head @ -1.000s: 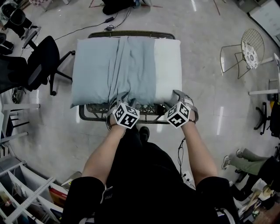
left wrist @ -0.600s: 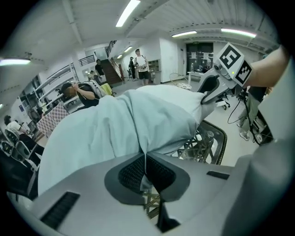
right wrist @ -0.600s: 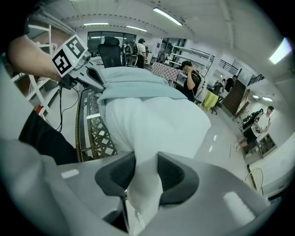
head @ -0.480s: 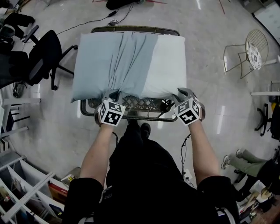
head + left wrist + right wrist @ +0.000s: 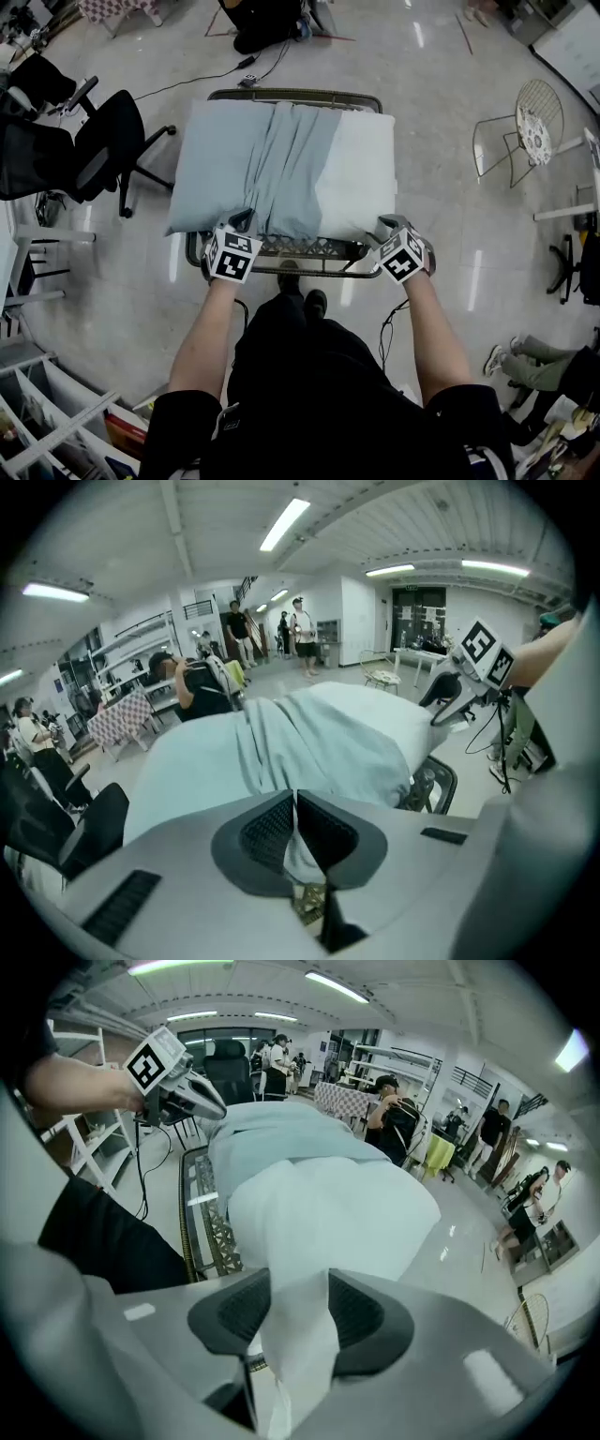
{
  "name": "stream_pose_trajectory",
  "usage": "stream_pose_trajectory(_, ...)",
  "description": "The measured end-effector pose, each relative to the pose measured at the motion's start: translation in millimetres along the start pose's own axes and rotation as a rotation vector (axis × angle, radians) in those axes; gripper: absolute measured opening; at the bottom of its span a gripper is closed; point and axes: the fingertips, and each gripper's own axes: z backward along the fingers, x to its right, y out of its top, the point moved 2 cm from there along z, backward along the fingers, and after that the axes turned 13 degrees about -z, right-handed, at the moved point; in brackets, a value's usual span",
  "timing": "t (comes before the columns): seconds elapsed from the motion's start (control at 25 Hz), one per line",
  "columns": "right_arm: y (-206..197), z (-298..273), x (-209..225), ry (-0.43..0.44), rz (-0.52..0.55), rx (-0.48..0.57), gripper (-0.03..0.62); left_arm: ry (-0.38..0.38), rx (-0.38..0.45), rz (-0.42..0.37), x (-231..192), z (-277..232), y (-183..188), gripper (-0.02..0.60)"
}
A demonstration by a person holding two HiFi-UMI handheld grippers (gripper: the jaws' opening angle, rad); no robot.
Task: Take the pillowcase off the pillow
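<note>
I see the pillow (image 5: 361,173) lying on the table (image 5: 309,249), with the pillowcase (image 5: 248,164) over its left part. An office chair (image 5: 103,141) stands left of the table and a wire chair (image 5: 530,117) well right. Behind it is possibly a person (image 5: 267,17).

My left claw (image 5: 295,808): pale grey shell, black pads, fine cross-hatch texture. My right claw (image 5: 292,1312): same grey, same black pads. Marker cubes (image 5: 232,255) on both: white faces, black square patterns. Soft cloth pillowcase (image 5: 248,169): plain dusty blue. Plump stuffed pillow (image 5: 361,173): plain white. Openwork metal table (image 5: 300,248): dark bronze-grey lattice. Polished floor (image 5: 450,216): light grey, white glare streaks. Padded swivel chair (image 5: 108,131): black. My shirt (image 5: 309,375): black.
</note>
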Motion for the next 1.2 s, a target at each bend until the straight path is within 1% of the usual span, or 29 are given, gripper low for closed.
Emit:
stream_pose_trajectory(0.08, 8, 1, 2, 0.008, 0.006, -0.031, 0.206, 0.011, 0.042, -0.02, -19, 5, 20, 0.018)
stream_pose_trajectory(0.16, 26, 4, 3, 0.014, 0.022, -0.037, 0.206, 0.015, 0.068, -0.048, -41, 4, 40, 0.018)
stream_pose_trajectory(0.28, 67, 13, 12, 0.006, -0.002, 0.02, 0.186, -0.002, 0.106, -0.068, -71, -3, 68, 0.018)
stream_pose_trajectory(0.36, 91, 16, 23, -0.02, -0.014, 0.046, 0.186, -0.024, 0.128, -0.079, -85, -9, 84, 0.018)
stream_pose_trajectory(0.48, 116, 18, 37, -0.054, -0.035, 0.076, 0.186, -0.053, 0.143, -0.107, -99, -19, 101, 0.018)
stream_pose_trajectory(0.6, 132, 14, 46, -0.051, -0.062, 0.092, 0.186, -0.077, 0.147, -0.12, -110, -32, 116, 0.018)
stream_pose_trajectory(0.68, 135, 7, 50, -0.034, -0.075, 0.084, 0.186, -0.101, 0.146, -0.12, -111, -43, 126, 0.018)
stream_pose_trajectory(0.8, 142, -4, 61, -0.02, -0.084, 0.078, 0.186, -0.13, 0.139, -0.139, -112, -62, 142, 0.018)
stream_pose_trajectory(1.0, 157, -25, 95, -0.005, -0.09, 0.091, 0.186, -0.149, 0.124, -0.148, -121, -98, 171, 0.018)
stream_pose_trajectory(1.2, 172, -46, 137, 0.023, -0.087, 0.103, 0.189, -0.202, 0.085, -0.15, -121, -141, 194, 0.025)
